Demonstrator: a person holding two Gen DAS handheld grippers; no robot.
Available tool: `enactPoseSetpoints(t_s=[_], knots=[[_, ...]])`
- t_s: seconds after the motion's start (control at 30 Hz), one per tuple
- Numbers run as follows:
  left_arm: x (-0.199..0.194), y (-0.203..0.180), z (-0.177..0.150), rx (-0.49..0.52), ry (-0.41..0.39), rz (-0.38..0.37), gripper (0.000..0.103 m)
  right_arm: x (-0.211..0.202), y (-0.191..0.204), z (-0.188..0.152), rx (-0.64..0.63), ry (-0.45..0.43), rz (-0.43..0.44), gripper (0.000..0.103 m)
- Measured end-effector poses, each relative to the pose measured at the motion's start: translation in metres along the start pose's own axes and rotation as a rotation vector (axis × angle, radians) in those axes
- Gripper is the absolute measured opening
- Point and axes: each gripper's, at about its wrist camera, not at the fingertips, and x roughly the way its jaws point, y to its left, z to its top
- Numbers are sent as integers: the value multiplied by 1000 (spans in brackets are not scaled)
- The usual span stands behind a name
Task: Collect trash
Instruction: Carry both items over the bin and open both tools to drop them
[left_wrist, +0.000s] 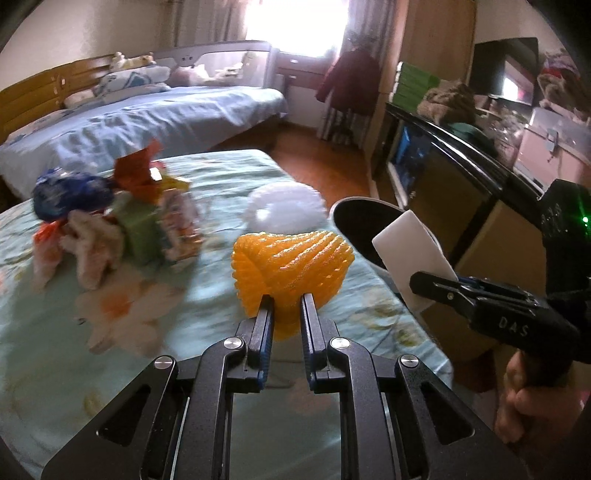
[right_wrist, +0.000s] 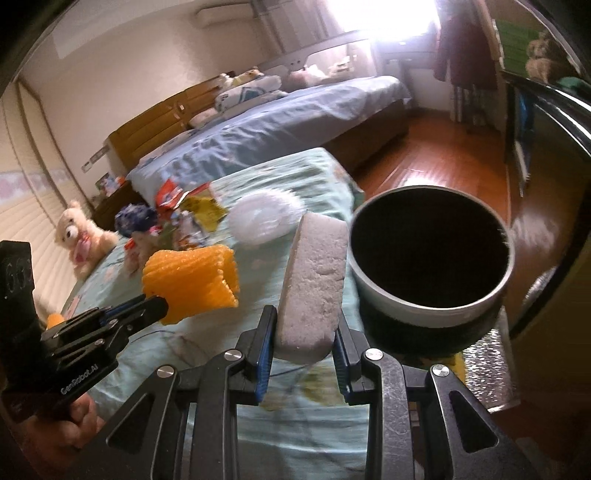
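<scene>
My left gripper (left_wrist: 286, 306) pinched the orange foam net (left_wrist: 291, 258) at its narrow end; soft, light, crushable. My right gripper (right_wrist: 304, 332) clamped the stiff white foam block (right_wrist: 314, 280) at its lower end, beside the bin (right_wrist: 432, 295).

Daylight pours in from the far window (left_wrist: 295, 26), which is blown out to pure white in both views and leaves the room's near parts dimmer and warm-toned. The pile of wrappers (left_wrist: 114, 221) on the desk (left_wrist: 207, 369) is smeared by motion blur, as is the white foam net (right_wrist: 262, 218). Fisheye lenses bend straight lines, and black vignette fills the corners. The wooden floor (right_wrist: 436, 147) carries a soft sheen.
</scene>
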Motion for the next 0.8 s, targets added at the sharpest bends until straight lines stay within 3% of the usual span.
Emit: enactPoseSetpoints(t_s=[0.8], knots=[[57,-77,40,121,47,-67,13,8,-91,25,73,15,-99,29]])
